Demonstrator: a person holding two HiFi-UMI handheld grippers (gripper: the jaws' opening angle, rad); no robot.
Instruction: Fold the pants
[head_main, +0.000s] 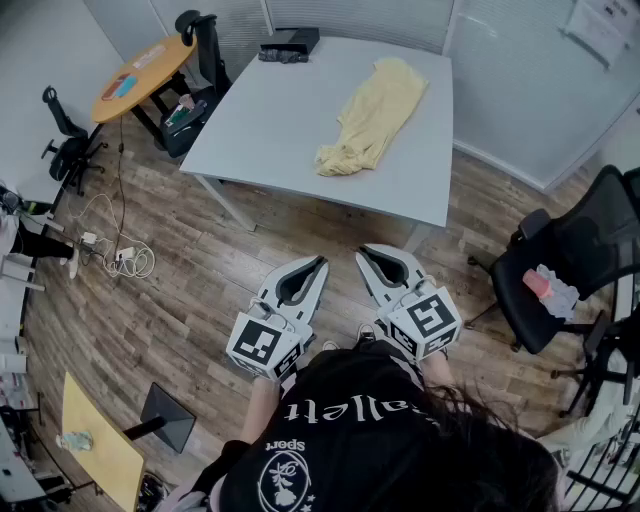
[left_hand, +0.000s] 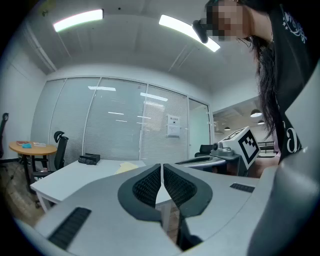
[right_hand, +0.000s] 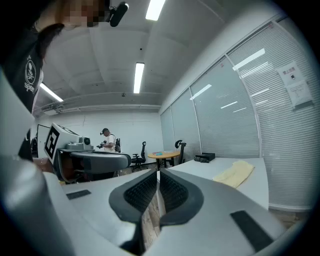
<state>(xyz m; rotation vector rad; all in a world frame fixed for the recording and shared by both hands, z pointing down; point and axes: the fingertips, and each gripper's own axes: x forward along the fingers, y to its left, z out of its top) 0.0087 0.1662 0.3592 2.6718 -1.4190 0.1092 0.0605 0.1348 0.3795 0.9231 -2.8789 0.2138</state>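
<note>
Pale yellow pants (head_main: 368, 117) lie crumpled lengthwise on the light grey table (head_main: 270, 120), toward its right half. They also show as a thin yellow strip on the tabletop in the left gripper view (left_hand: 126, 167) and the right gripper view (right_hand: 234, 173). Both grippers hang over the wooden floor, short of the table's near edge, well away from the pants. My left gripper (head_main: 318, 263) is shut with nothing between its jaws, its tips (left_hand: 162, 167) meeting. My right gripper (head_main: 364, 252) is likewise shut and empty, its tips (right_hand: 158, 173) together.
A black box (head_main: 288, 45) sits at the table's far edge. A black office chair (head_main: 575, 260) stands at the right, a round orange table (head_main: 140, 76) with chairs at the far left. Cables (head_main: 120, 255) lie on the floor at left. Another person (right_hand: 108, 140) stands in the distance.
</note>
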